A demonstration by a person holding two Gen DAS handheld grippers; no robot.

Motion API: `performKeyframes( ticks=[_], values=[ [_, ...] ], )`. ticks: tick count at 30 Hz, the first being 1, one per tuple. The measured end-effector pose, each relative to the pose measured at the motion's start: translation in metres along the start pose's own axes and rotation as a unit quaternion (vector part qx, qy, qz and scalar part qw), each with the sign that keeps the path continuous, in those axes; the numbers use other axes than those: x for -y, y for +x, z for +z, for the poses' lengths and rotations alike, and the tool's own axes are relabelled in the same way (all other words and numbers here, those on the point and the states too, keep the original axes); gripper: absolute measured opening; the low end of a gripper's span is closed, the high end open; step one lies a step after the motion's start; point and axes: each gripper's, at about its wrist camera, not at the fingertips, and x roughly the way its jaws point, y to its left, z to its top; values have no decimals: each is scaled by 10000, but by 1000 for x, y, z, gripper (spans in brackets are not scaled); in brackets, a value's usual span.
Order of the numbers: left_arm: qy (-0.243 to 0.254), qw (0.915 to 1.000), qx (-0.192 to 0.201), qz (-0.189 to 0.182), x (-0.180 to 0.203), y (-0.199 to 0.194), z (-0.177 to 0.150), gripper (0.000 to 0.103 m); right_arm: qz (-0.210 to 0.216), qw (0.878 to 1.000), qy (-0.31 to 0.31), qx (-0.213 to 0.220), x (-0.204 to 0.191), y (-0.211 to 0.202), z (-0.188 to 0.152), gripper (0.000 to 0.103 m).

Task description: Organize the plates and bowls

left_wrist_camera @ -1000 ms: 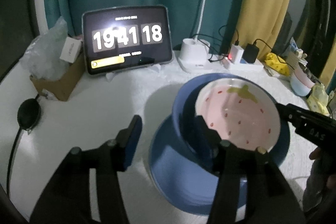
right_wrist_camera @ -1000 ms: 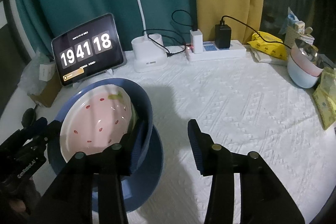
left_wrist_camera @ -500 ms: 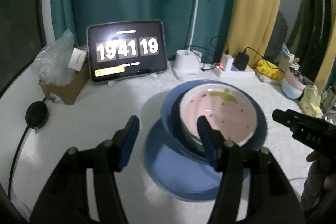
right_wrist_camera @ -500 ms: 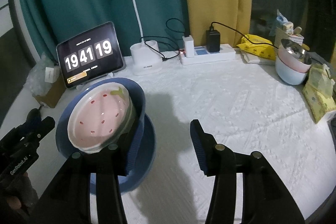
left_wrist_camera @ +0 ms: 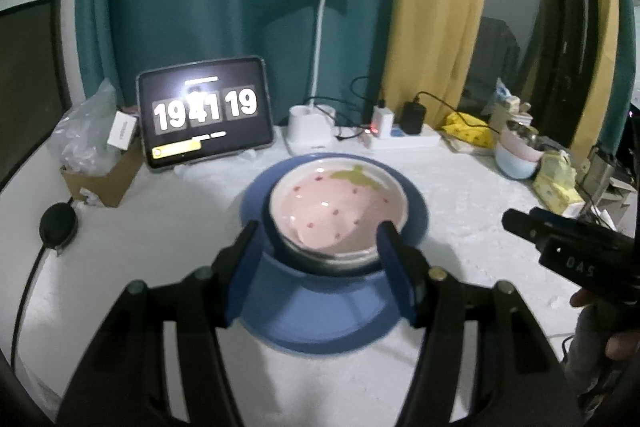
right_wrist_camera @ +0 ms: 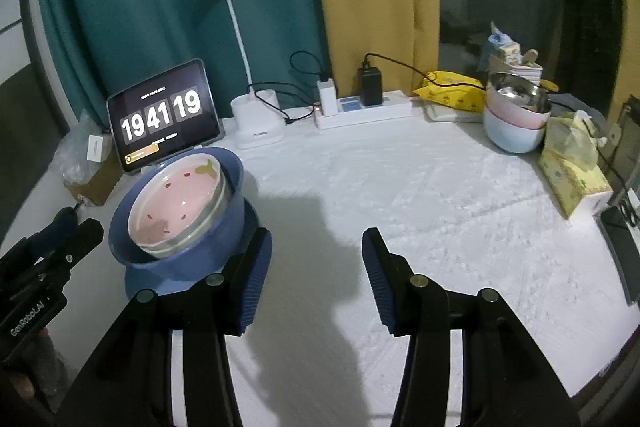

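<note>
Strawberry-patterned pink dish (left_wrist_camera: pixel 336 213) sits nested inside a deep blue bowl (right_wrist_camera: pixel 200 251), which in turn stands on a wide blue plate (left_wrist_camera: pixel 320 315), the whole stack resting on the white textured counter (right_wrist_camera: pixel 440 211) in front of a tablet (left_wrist_camera: pixel 204 113) whose clock face reads 19 41 19. The dish is pale pink with a white rim, dotted with small red seeds and topped by a green leaf mark at its far edge; from my right wrist camera it lies slightly tilted within the bowl, a grey band showing under its rim.

My left gripper (left_wrist_camera: pixel 320 263) hangs just in front of the stack, its jaws spread wide to either side of the bowl and gripping nothing. My right gripper (right_wrist_camera: pixel 316 279) is over bare counter to the right of the stack, its jaws likewise parted and holding nothing, with its left finger near the plate's edge.

Behind the stack stand a white desk lamp (right_wrist_camera: pixel 256 123) and a white power strip (right_wrist_camera: pixel 364 113) with chargers plugged in. At the counter's far right, a second stack of bowls (right_wrist_camera: pixel 516 119), pink over pale blue with a metal one on top, sits well apart from the blue set, beside yellow packets (right_wrist_camera: pixel 572 171). A cardboard box (left_wrist_camera: pixel 100 179) holding a plastic bag rests left of the tablet.
</note>
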Motion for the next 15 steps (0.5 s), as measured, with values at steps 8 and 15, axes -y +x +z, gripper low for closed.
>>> performKeyframes(
  ticks=[8,15],
  values=[
    [148,9998,62,-79,18,-22,-10,83,-127,9998,49,162,16,-27,-11,50],
    [160,9996,188,-147,29,-51,-21,94,-240,9990,-37,386,20,-56,-22,50]
  ],
)
